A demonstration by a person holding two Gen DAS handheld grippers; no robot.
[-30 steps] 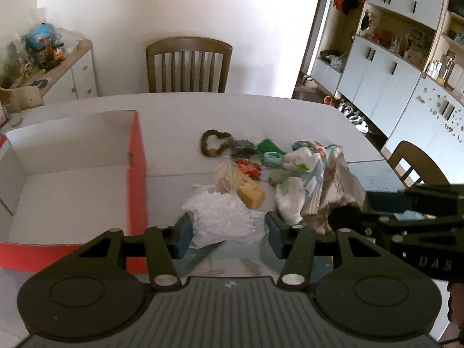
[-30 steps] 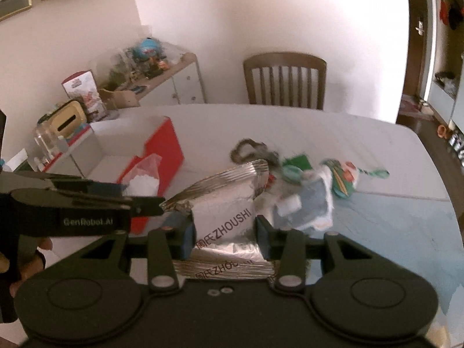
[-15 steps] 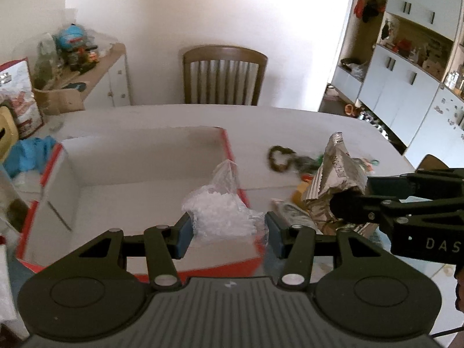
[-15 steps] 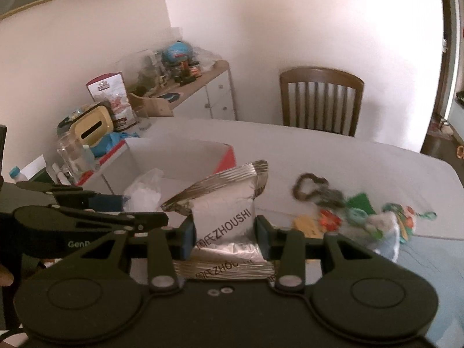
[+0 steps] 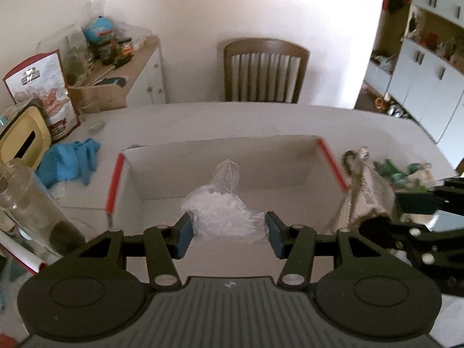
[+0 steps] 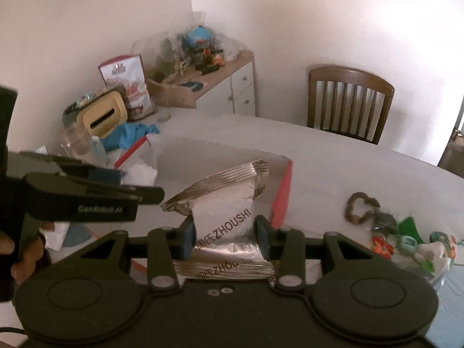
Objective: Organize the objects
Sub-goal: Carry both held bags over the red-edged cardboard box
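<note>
Two bags are being held at once. Left gripper [image 5: 228, 233] is grasping a clear plastic bag [image 5: 221, 208] of white granules between its blue fingers [image 5: 183, 234], hanging over the open red-edged cardboard box [image 5: 330, 159] on the bench [image 5: 261, 121]. Right gripper [image 6: 224, 239] is clenching a silver foil pouch [image 6: 224, 211], upright, its crimped top leaning left, just at the box's right wall. The box cavity is lying straight ahead of and below the left fingers, so the left bag looks nearer to a drop; the pouch seems to need shifting leftward over the wall first. Remaining clutter [image 6: 406, 237] is sitting well apart on the right.
</note>
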